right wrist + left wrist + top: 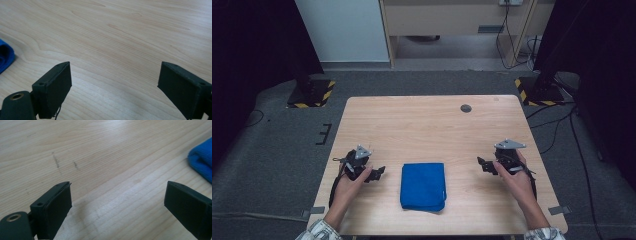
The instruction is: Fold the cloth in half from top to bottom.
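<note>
A folded blue terry cloth point(423, 186) lies near the front edge of the pale wooden surface point(432, 125), between the 2 grippers and touching neither. The left gripper point(379, 173) has its jaws wide apart over bare wood, with nothing between them. The right gripper point(482, 164) likewise stands open and empty, apparently just above the surface.

Grey carpet floor point(272, 150), black curtains point(247, 45)
</note>
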{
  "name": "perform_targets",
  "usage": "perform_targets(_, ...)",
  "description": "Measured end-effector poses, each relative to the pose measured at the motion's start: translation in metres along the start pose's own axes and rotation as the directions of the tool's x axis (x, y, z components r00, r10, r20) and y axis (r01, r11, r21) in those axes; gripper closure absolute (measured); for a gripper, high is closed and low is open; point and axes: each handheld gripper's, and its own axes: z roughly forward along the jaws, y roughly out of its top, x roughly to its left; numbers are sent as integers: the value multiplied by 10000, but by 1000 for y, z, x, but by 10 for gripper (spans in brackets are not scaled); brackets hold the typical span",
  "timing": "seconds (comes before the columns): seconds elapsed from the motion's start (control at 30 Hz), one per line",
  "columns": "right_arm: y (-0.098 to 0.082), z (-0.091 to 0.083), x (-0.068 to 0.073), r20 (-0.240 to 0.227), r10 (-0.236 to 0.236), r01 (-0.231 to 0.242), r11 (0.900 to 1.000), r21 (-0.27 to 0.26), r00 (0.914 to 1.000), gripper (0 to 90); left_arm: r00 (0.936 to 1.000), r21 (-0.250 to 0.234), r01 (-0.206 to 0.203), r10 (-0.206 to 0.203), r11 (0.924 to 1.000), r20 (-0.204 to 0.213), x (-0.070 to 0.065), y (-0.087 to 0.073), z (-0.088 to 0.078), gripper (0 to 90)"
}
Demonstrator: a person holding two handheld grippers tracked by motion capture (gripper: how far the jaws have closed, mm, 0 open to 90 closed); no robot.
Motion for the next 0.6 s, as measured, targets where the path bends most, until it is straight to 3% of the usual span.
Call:
perform_targets(0.2,-7,7,-17,477,396,-408,9989,251,9981,123,9998,29,116,-116,9999,-158,3,-1,4,71)
perform_targets(0.33,-12,11,-29,637,997,-1016,9944,288,9930,124,9993,66,125,-123,9999,-347,7,-1,8,71)
perform_targets(0.43,-15,13,-34,733,1129,-1156,9927,343,9909,126,9986,205,236,-226,9995,-472,11,-3,12,71)
perform_targets(0.6,-20,22,-36,762,1201,-1253,9898,672,9898,112,9980,233,548,-540,9982,-331,15,-5,15,55)
